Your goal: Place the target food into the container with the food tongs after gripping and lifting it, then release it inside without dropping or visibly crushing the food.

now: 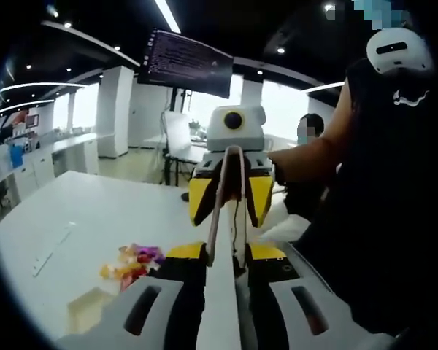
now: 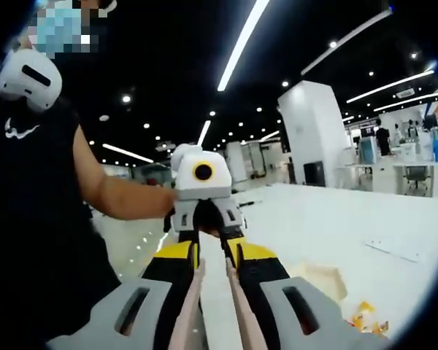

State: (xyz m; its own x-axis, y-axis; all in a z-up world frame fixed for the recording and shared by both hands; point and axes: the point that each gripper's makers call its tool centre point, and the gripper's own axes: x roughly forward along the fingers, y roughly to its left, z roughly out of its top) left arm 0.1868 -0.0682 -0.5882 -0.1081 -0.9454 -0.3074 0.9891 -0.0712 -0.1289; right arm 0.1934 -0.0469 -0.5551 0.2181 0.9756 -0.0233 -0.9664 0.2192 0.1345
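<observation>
Pinkish-beige food tongs [image 1: 227, 204] run between the two grippers, which face each other above a white table [image 1: 95, 211]. My left gripper [image 1: 226, 255] has its yellow-tipped jaws tight against the tongs' two arms. In the right gripper view the arms of the tongs [image 2: 192, 302] lie between the jaws of my right gripper [image 2: 213, 255], which press on them. A small heap of colourful food pieces [image 1: 135, 262] lies on the table to the left of the left gripper, and its pieces [image 2: 365, 317] are also at lower right. Beside it sits a pale see-through container [image 1: 87, 310], [image 2: 323, 281].
A person in a black top [image 1: 394, 219] holds both grippers; a forearm [image 2: 124, 197] reaches to the far one. A large dark monitor [image 1: 186, 64] and a white chair [image 1: 177, 142] stand behind the table. Flat strips [image 1: 51, 251] lie on the tabletop.
</observation>
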